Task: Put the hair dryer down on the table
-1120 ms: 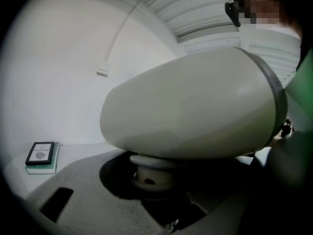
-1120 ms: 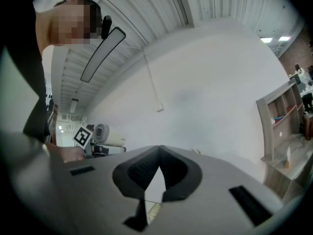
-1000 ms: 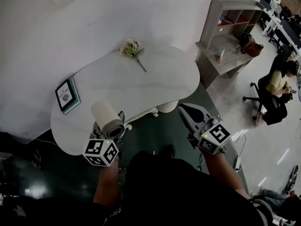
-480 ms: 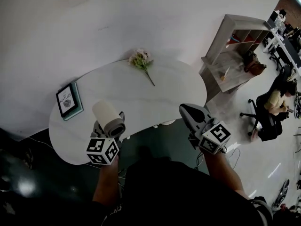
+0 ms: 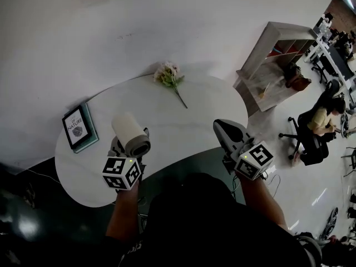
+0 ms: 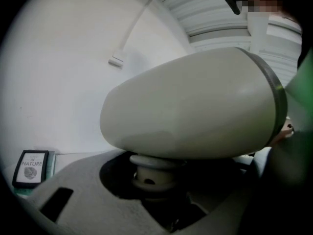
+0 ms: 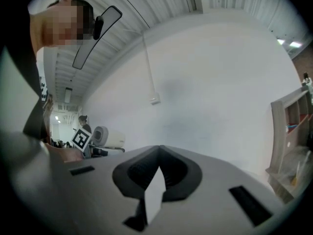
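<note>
White table (image 5: 183, 115) is sitting against a plain wall. Framed card (image 5: 76, 128) at its left edge is reading "NATURE"; flower sprig (image 5: 170, 75) is lying at the far edge. Shelf unit (image 5: 272, 65) and seated person (image 5: 318, 121) are off to the right. Left gripper (image 5: 128, 151) is clamping the hair dryer (image 5: 131, 133) by its handle, in the air over the near-left edge. Right gripper (image 5: 223, 128) is hovering at the near-right edge, jaws together, empty. Versus a second ago, both are reaching further over the table.
</note>
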`<action>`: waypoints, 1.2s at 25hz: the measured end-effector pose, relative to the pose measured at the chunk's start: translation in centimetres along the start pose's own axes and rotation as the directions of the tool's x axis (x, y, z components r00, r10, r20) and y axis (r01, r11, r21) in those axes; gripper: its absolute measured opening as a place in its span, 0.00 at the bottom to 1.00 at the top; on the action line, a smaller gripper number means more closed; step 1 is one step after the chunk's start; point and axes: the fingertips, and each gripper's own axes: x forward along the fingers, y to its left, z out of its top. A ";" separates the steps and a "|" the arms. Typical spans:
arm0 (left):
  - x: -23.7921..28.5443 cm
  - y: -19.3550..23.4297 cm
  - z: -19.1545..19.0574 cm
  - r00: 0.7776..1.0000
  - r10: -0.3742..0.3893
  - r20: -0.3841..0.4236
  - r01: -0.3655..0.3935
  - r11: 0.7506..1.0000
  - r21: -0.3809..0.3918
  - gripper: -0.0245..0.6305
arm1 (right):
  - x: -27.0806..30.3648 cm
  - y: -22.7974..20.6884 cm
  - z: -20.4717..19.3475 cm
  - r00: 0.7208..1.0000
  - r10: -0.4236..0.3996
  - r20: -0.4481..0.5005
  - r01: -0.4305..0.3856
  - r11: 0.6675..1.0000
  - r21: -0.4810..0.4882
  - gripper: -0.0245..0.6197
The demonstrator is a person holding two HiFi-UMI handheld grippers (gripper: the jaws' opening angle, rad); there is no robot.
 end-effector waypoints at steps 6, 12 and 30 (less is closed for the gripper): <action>3.8 1.3 0.0 1.000 0.001 -0.030 -0.001 1.000 -0.017 0.33 | 2.7 -2.8 -0.4 1.000 0.018 -0.015 -0.018 1.000 0.023 0.05; 9.0 2.4 -1.0 0.994 0.024 -0.102 -0.027 0.999 -0.020 0.33 | 5.4 -6.1 -1.6 0.997 0.071 -0.030 -0.069 0.995 0.070 0.05; 20.5 4.1 -10.8 0.910 0.027 -0.414 -0.039 0.999 -0.021 0.34 | 8.6 -12.0 -7.1 0.980 0.111 -0.163 -0.091 0.988 0.122 0.05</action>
